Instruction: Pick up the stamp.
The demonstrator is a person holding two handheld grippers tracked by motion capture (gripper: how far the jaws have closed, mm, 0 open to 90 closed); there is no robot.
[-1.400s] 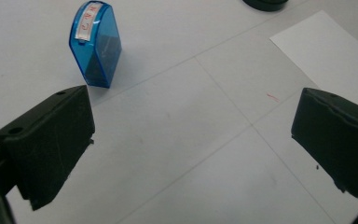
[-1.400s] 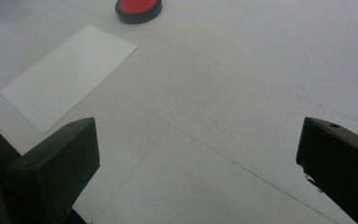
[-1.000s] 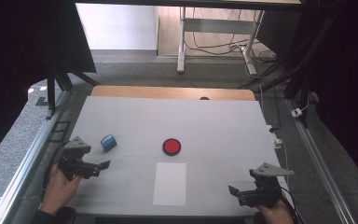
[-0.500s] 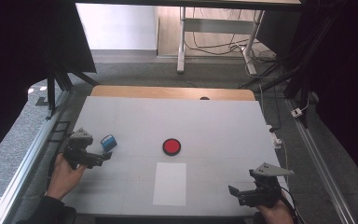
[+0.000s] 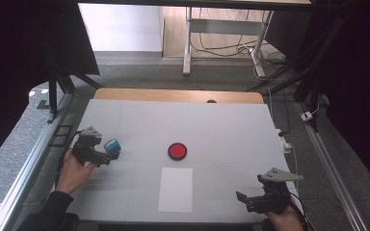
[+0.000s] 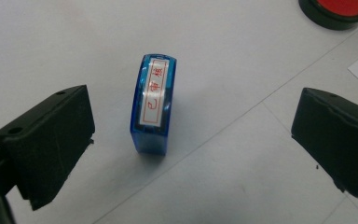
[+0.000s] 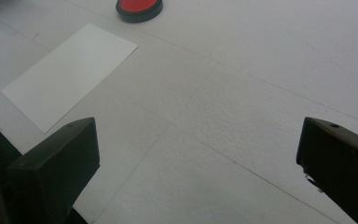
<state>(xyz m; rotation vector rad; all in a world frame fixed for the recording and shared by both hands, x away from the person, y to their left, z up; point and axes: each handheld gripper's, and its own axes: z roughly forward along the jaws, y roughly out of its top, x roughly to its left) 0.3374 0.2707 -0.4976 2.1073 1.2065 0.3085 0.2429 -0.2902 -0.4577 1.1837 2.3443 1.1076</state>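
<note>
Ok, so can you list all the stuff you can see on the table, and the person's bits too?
stamp: one, blue with a red-lettered label, left side of the table, between the open jaws.
ink pad: one, red in a black rim, table middle.
paper sheet: one, white, flat, just nearer than the pad.
table: one, light grey top.
left hand-held gripper: one, black, open around the stamp.
right hand-held gripper: one, black, open, near right corner.

We see a blue stamp with red characters on its white label, standing on the table near its left edge.
</note>
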